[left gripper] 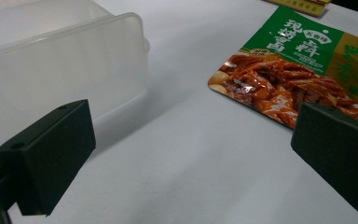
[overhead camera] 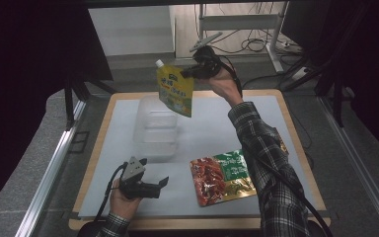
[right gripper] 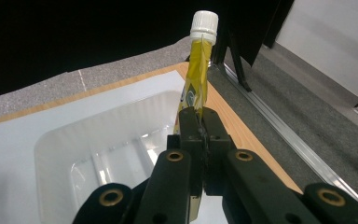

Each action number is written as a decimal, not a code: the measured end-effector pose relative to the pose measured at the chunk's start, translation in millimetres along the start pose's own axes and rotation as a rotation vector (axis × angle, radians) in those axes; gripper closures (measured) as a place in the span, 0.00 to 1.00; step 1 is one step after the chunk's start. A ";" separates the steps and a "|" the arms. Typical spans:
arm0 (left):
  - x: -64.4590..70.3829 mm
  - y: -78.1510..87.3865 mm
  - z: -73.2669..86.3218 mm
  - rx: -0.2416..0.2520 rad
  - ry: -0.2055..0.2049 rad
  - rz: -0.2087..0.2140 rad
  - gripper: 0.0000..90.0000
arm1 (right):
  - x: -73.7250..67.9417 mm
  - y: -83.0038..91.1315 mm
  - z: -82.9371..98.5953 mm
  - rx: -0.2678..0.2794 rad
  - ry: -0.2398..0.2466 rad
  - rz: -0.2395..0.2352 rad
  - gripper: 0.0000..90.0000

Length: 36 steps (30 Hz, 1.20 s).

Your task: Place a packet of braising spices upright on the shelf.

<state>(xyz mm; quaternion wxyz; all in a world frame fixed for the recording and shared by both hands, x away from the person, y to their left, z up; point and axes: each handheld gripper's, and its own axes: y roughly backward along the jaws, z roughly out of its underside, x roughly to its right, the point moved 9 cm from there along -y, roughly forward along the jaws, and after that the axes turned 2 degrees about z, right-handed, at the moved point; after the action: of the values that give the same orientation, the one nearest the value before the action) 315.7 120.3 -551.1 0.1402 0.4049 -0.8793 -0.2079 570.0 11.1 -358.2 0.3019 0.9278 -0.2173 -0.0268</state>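
Observation:
A yellow spout pouch [overhead camera: 175, 90] with a white cap hangs in the air above the clear plastic container [overhead camera: 155, 129]. My right gripper [overhead camera: 188, 72] is shut on its upper edge. In the right gripper view the pouch [right gripper: 195, 77] stands edge-on between the closed jaws, over the container [right gripper: 102, 149]. A red and green food packet [overhead camera: 222, 176] lies flat on the white mat at the front right. My left gripper [overhead camera: 164, 182] rests low near the front edge, open and holding nothing. In the left gripper view its jaws frame the packet [left gripper: 298, 79] and the container's wall [left gripper: 60, 70].
The white mat [overhead camera: 207, 128] covers a wooden table [overhead camera: 285, 106]. Grey carpet and metal rails lie on both sides. A desk frame with cables [overhead camera: 256, 39] stands beyond the far edge. A plaid sleeve [overhead camera: 271, 168] crosses the right side of the mat.

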 end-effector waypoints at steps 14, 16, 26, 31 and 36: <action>-1.7 1.9 -1.2 0.008 0.007 0.009 0.00 | -3.1 -28.7 -13.6 0.008 0.008 -0.020 0.99; -1.9 2.0 -1.2 0.007 0.008 0.009 0.00 | -4.0 -33.4 -14.4 0.009 0.009 -0.025 0.99; -0.9 0.8 -0.6 0.002 0.007 0.016 0.00 | -8.6 -55.6 -19.3 0.007 0.013 -0.041 0.99; -1.2 0.8 -0.5 0.001 0.008 0.017 0.00 | -12.6 -62.7 -24.4 0.012 0.020 -0.052 0.99; -0.5 0.4 -0.2 -0.001 0.009 0.022 0.00 | -16.4 -69.7 -25.6 0.003 0.027 -0.061 0.99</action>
<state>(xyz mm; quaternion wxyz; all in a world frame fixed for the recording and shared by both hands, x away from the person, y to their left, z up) 315.8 120.9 -550.7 0.1467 0.3961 -0.8830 -0.2048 586.7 82.4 -378.5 0.3026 0.9347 -0.1851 -0.0233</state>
